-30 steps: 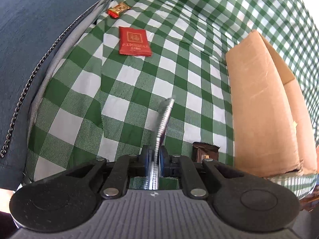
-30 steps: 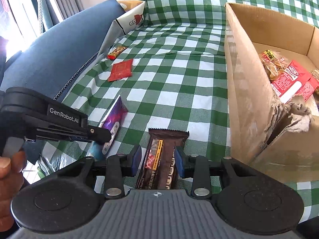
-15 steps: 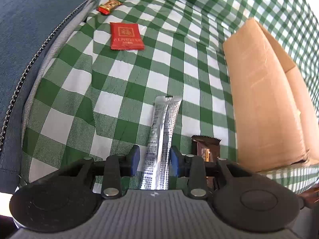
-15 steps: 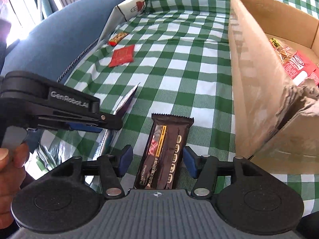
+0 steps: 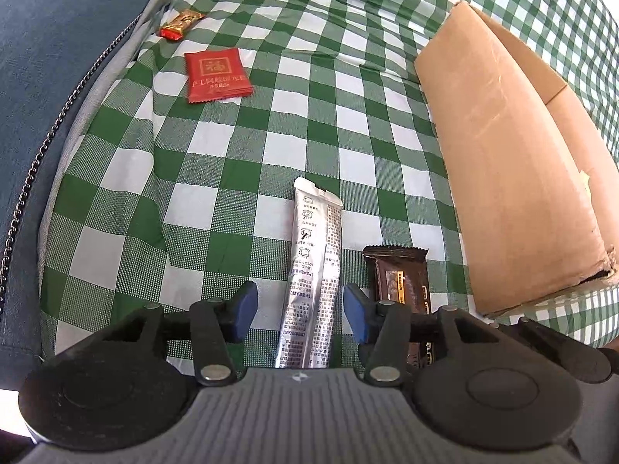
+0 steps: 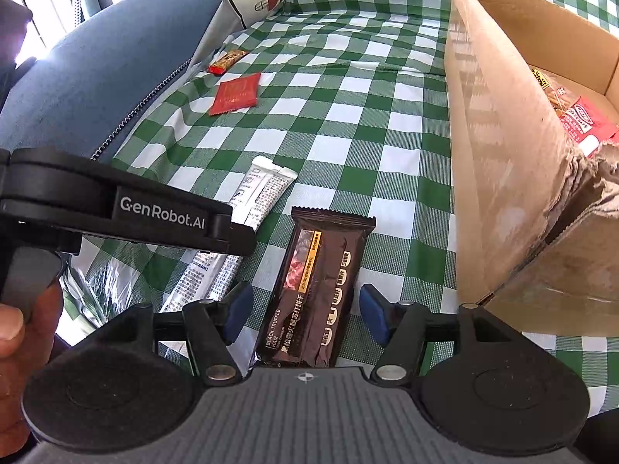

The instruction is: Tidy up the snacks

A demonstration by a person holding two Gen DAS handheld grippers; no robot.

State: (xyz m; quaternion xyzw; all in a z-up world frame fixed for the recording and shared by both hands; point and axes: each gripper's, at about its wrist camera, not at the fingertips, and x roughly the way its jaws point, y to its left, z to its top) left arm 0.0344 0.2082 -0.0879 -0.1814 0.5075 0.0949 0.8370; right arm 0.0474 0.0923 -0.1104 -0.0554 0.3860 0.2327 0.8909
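While both pairs of blue-padded fingers stand spread with nothing pinched, each snack lies flat on the green-and-white checked cloth [image 5: 240, 143] between them: the jaws of both grippers have just been opening, and no pad presses on either wrapper now. Between the fingers of the left gripper [image 5: 300, 307] runs the long silver foil stick sachet [image 5: 315, 270], its long axis pointing straight ahead along the fingers, closer to the right pad than to the left and touching neither. Framed by the right gripper [image 6: 305, 315] is the dark brown rectangular cracker bar [image 6: 319, 286], also lying lengthwise along the fingers, leaning slightly rightward at its far end, with a gap on each side. Sachet and bar lie side by side, near each other, the bar nearer the tall brown cardboard box [image 6: 499, 147], which stands just to the right and already holds several red packets. Farther off to the left, beside the blue cushion [image 5: 50, 58], rest a flat red square packet [image 5: 216, 75] and a small red-and-gold wrapped sweet [image 5: 182, 23]; judging by position, the left hand is the nearer one for those.
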